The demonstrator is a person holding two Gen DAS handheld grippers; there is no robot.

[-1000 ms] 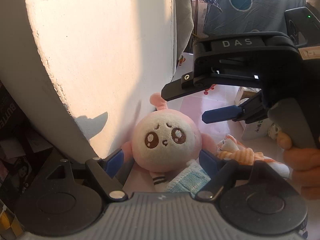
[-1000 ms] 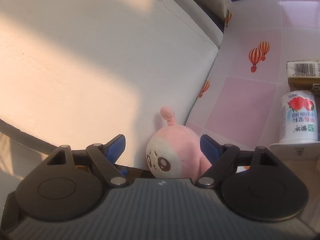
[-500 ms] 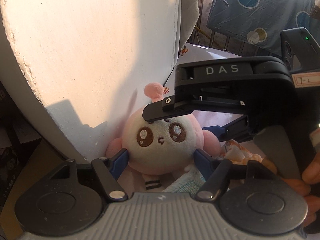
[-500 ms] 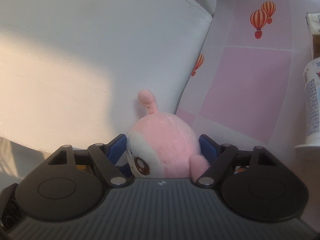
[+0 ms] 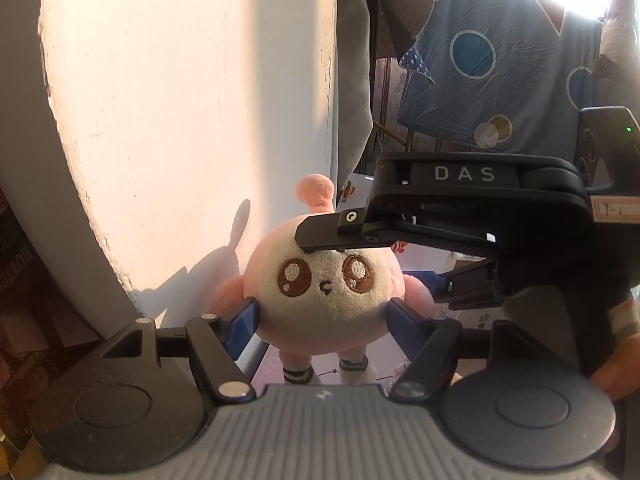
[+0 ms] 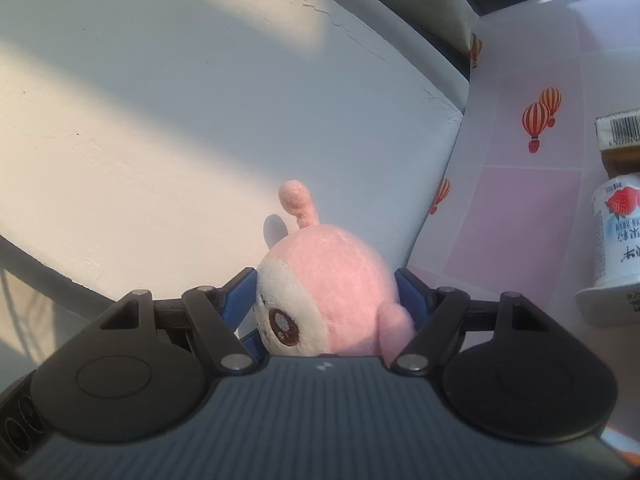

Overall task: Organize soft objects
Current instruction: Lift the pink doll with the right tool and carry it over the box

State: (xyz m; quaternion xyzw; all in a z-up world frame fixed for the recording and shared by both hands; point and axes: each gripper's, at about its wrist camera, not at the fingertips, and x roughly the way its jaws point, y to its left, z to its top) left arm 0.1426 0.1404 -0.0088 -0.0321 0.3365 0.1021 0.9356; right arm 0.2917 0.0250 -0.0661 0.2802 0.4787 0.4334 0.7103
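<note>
The big white wall (image 5: 180, 120) is right behind my toy, and the pink checked table (image 6: 532, 216) is below it. I hold the pink plush doll (image 5: 324, 292) up off the table, near the wall. My left claw (image 5: 322, 316) squeezes its round head from both sides. My right claw (image 6: 326, 300) looks shut on the head too, front and back. I think two things could go wrong. If my hands pull apart, the soft head could stretch or pop out of one claw. If I swing it, it could bump the wall. The strawberry drink bottle (image 6: 618, 232) stands near my right claw with its lid on, so I cannot see inside. I could knock it over. Behind it is a small box (image 6: 618, 132), and I cannot tell what is in it.
</note>
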